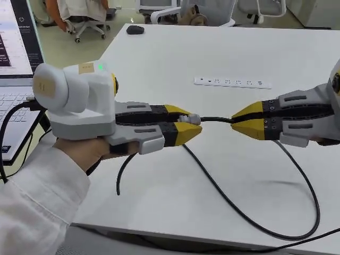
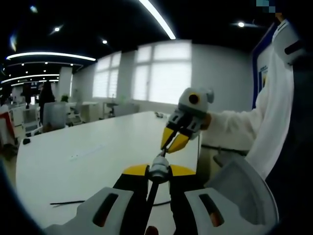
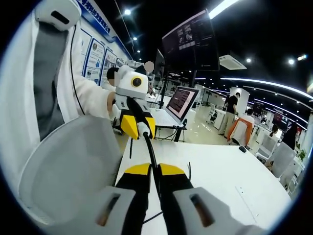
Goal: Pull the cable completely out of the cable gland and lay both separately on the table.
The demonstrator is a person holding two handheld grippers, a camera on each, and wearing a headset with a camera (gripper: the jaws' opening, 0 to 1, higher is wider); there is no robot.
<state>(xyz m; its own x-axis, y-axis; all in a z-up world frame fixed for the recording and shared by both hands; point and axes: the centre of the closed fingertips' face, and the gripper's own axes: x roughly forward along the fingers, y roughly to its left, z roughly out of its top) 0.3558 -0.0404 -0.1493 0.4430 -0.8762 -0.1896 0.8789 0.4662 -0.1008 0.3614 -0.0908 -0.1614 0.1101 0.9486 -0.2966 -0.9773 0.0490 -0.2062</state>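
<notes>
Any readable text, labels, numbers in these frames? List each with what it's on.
Nothing legible.
On the laptop screen: text lines, too blurred.
On the wall posters: blue header lettering, too small.
On the hanging monitor: content unreadable.
On the power strip: markings too small.

White table [image 1: 159, 69], white power strip [image 1: 232, 82], black mouse [image 1: 135, 30] at far edge, black cable [image 1: 239, 212] looped nearer

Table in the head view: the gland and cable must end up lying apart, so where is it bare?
Bare: the wide stretch between the mouse and the power strip, and the band between that strip and the left gripper and right gripper. Crowded: the near edge, where the cable loops under them.
</notes>
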